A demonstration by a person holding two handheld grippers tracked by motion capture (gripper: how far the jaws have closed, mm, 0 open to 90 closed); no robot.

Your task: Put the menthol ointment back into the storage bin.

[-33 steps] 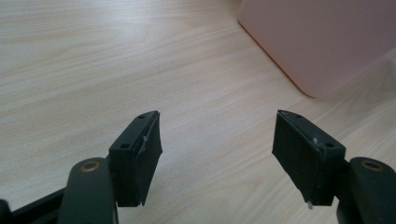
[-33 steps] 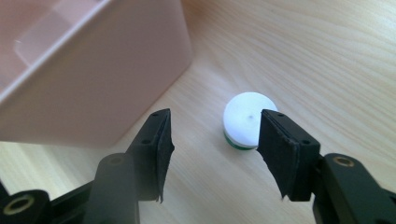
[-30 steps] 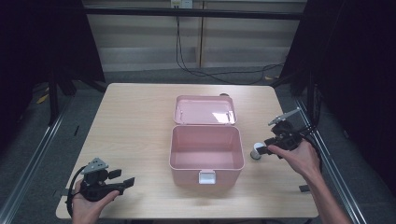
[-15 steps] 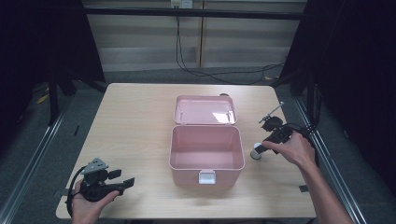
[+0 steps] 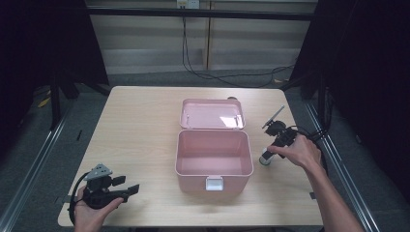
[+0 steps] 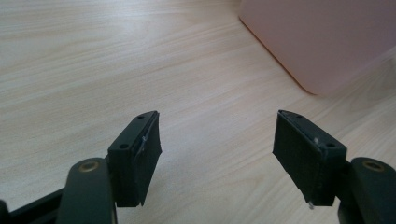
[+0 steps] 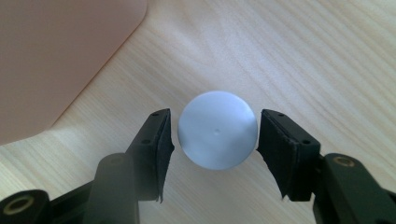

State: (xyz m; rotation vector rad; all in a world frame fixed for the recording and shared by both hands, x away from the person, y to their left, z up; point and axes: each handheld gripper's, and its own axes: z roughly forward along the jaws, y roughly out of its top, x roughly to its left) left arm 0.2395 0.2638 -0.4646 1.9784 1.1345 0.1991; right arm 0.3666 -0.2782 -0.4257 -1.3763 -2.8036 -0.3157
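Pale wood-grain counter (image 5: 145, 125) carries everything. The right hand-held gripper (image 7: 215, 140) points down, its jaws just closing around a smooth, round white cap (image 7: 218, 129) of a small container standing just beside the pink plastic box (image 5: 212, 166); slight gaps remain, so no grip yet. Rounded box, lid open, looks empty: placing remains. The left hand-held gripper (image 6: 217, 144) rests unclenched, empty.

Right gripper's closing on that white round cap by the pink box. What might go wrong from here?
1. The right gripper has just been closing around the white round-topped container; its pads look barely short of it, so the curved surface may slip out.
2. The open pink plastic box stands close beside; lifting could knock its wall.
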